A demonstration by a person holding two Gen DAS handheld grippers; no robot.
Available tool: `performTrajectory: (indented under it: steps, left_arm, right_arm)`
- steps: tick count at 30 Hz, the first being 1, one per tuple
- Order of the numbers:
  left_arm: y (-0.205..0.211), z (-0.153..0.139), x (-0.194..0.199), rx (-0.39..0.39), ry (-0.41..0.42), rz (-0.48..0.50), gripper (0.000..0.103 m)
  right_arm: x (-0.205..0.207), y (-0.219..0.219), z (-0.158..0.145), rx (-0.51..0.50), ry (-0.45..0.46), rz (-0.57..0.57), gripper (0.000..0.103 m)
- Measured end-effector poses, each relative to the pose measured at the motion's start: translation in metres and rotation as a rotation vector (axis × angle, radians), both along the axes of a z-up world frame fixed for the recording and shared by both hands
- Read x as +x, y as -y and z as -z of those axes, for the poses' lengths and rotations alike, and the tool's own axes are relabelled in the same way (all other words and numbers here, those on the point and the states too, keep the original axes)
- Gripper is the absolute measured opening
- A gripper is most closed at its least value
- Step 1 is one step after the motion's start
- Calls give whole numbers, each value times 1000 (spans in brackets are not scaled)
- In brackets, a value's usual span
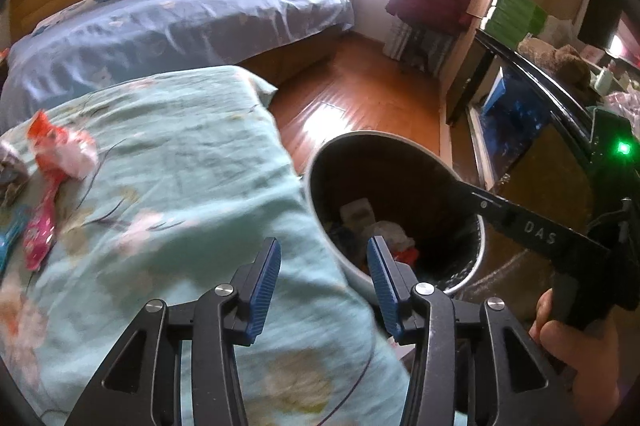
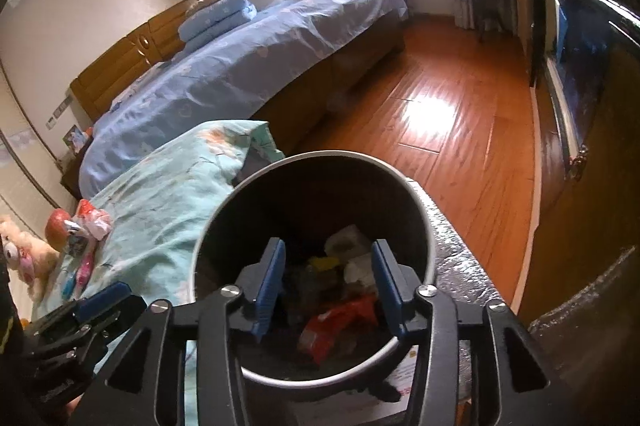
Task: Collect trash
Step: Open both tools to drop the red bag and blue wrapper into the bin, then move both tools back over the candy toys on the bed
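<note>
A round bin [image 2: 224, 202] with a pale rim and dark inside stands against the edge of a teal flowered quilt [image 1: 180, 154]. It holds a red wrapper [image 2: 340, 322], white paper [image 2: 348, 242] and other scraps. My right gripper [image 2: 328, 286] hangs open right above the bin's mouth, with nothing between its blue pads. My left gripper [image 1: 324, 290] is open too and holds nothing, over the quilt's edge beside the bin [image 1: 316, 170]. More trash lies on the quilt at the left: a red-and-white wrapper [image 1: 64, 146], a pink wrapper [image 1: 38, 230] and a blue one [image 1: 10, 238].
A bed with a blue sheet [image 1: 160, 22] fills the back. Wooden floor [image 1: 360, 98] runs past the bin to a dark glass-fronted cabinet [image 1: 512, 114] on the right. A plush toy [image 2: 24, 250] and a red ball [image 2: 56, 226] sit by the wrappers. Silver foil matting [image 2: 460, 258] lies beside the bin.
</note>
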State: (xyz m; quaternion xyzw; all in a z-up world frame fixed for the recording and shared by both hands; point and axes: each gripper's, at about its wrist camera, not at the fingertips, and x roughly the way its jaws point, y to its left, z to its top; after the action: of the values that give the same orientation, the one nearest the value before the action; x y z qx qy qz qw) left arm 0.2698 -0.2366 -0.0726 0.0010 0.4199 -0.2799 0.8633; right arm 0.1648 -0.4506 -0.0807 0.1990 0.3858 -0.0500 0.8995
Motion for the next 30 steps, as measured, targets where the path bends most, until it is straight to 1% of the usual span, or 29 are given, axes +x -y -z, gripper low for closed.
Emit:
performTrajectory:
  steps: [4,7,13,21,30]
  left_arm:
    - [-24,-4,-9,-6,9,-37,45]
    - [-46,-7,-18,-17,11,-73,46]
    - [-83,-9,-33,-12,16,-131,46]
    - [-131,-10,-50,-2,9,-224,46]
    - [-190,-14,-58,8,8,-332,47]
  right_arm:
    - [-1,-17,-6,13,28,-32,60]
    - [-1,-31,-11,24,46,-62,63]
    - [2,-69,-16,40,60,-135,64]
    - [10,-117,-11,57,50,-228,67]
    - [18,-170,-8,59,36,-320,68]
